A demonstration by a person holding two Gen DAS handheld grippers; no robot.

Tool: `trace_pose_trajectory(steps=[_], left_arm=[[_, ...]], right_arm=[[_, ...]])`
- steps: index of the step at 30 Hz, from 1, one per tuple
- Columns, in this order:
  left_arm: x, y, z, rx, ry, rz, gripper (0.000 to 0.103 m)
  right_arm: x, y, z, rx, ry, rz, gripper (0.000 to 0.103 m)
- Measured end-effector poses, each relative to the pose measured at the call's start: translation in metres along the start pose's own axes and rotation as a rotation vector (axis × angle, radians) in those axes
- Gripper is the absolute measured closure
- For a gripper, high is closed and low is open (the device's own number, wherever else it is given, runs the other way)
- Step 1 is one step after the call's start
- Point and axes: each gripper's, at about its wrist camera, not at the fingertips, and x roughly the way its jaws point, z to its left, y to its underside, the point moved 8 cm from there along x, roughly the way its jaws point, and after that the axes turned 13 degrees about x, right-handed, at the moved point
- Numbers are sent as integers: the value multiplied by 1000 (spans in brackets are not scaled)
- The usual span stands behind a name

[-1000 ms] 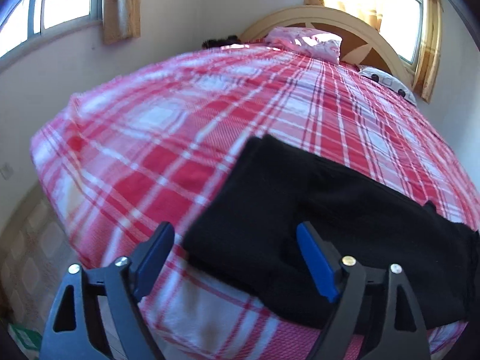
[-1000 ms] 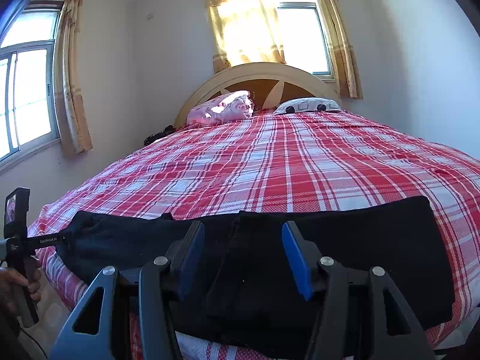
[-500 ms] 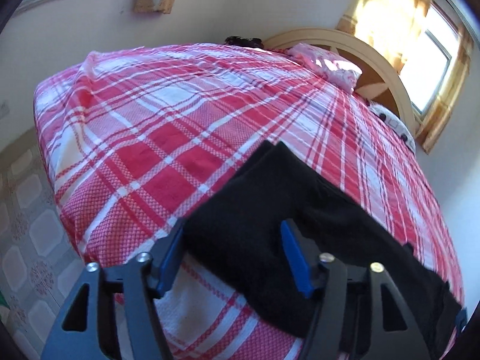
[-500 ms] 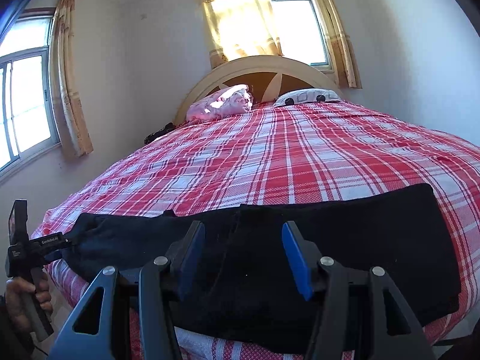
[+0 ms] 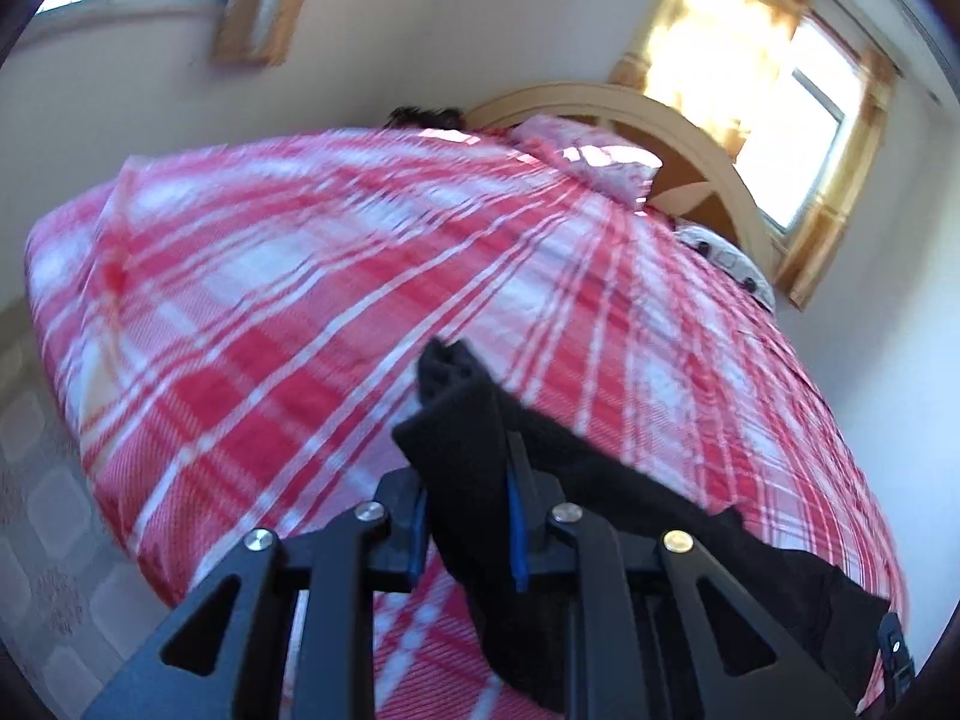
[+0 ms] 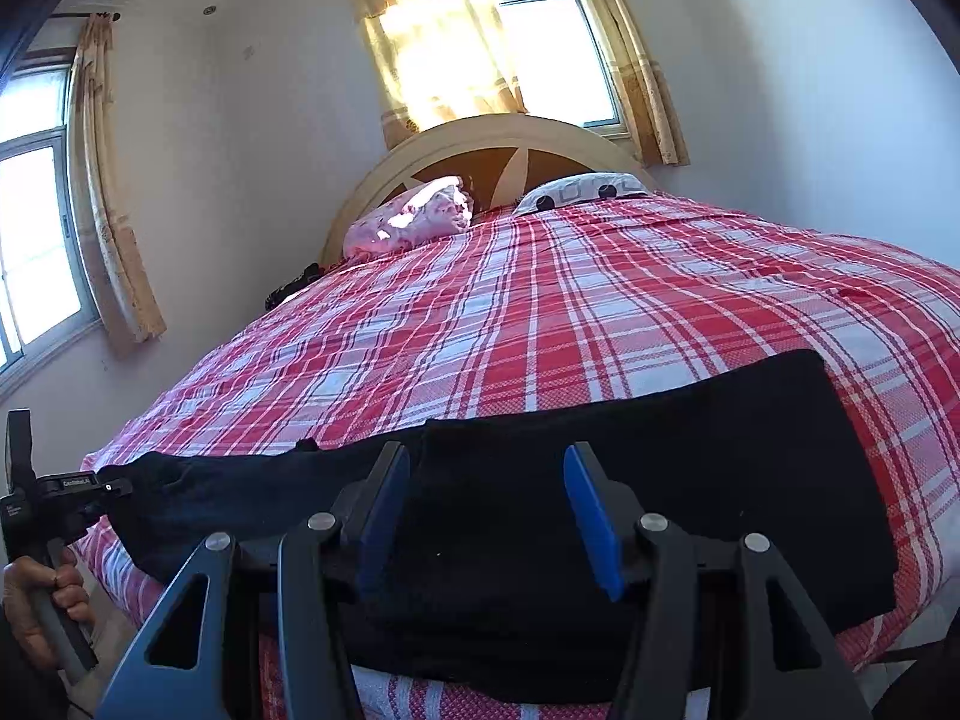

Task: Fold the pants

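Your left gripper (image 5: 465, 516) is closing on the left end of the long black knit pants (image 6: 600, 516), and the cloth is already bunched between its blue pads (image 5: 515, 522), pinched up into a peak just beyond the tips. Your right gripper (image 6: 486, 516) is hanging with its jaws parted about halfway over the middle of the garment; the fabric is lying beneath and between its fingers, but the pads are not pressing on it, so this one is gripping nothing.

From the left grip outward, the pants are running away to the right along the near edge of the red-and-white plaid bedspread (image 6: 540, 312), the long axis lying across the bed, parallel to its foot. In the right wrist view you are seeing the same strip from the middle: the pinched end is at the far left, where your left hand (image 6: 36, 606) is holding the tool, and the free end is lying flat at the far right.

So the end you are holding is the one farthest from the free end, and the fold, as I am judging it, is asking you to carry it rightward along that long axis, over the right gripper's position. The pillows and the headboard are lying well beyond, out of the way.
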Motion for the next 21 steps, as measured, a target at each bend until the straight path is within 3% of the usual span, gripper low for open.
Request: trace_pose_trajectory(steps=[4,9,14,18,21], left_arm=[[-18,-35,-67,191,93,-121,82],[-36,-41,-176,370,336,-187,82],[-56,-15,-272,535,511,-223,82],[-66,27,-331,637,653,-183,82],[-64,66,-361,756,683,-152,82]], right_arm=[[-5,-13,-24,63,31,-18,47],[-22,-28,-66,142,103,-56,47],[-46,-37,-105,195,172,-90,47],[-60,-37,-125,223,199,-97,47],[-68,-34,-135,246,206,-97,47]])
